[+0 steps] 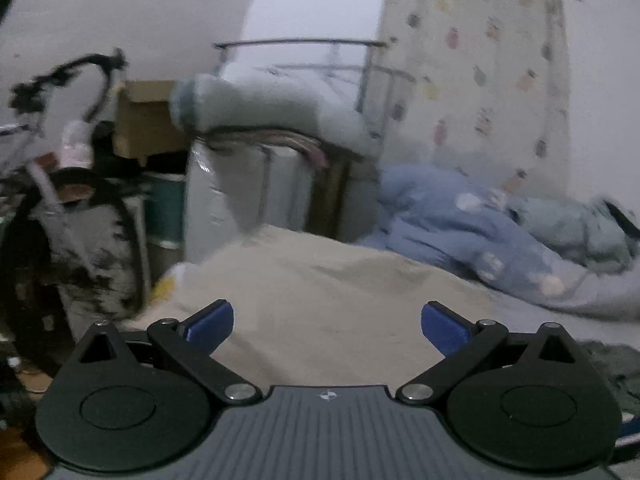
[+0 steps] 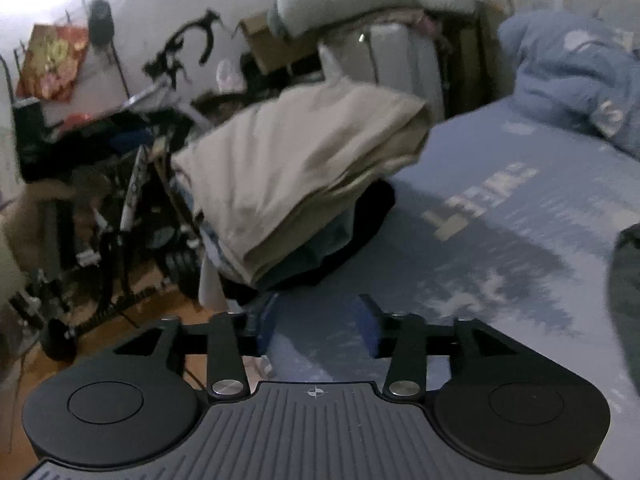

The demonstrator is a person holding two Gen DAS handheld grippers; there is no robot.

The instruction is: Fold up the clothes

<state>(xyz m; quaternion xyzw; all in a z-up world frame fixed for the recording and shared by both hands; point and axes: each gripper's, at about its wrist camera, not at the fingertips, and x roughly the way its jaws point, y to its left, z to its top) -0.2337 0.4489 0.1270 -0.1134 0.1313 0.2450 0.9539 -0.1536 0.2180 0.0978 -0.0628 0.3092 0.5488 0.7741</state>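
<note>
On the bed's near-left edge a folded beige garment tops a stack. Left hand-held gripper gapes wide, empty; right hand-held gripper is part-open, empty. Any further handling should keep those layers square.

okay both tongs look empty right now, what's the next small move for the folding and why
Probably bring the left tongs down onto the beige garment just beneath them. Both tongs are open and hold nothing, and the right tongs sit over the bare blue sheet, further from the folded pile.
</note>
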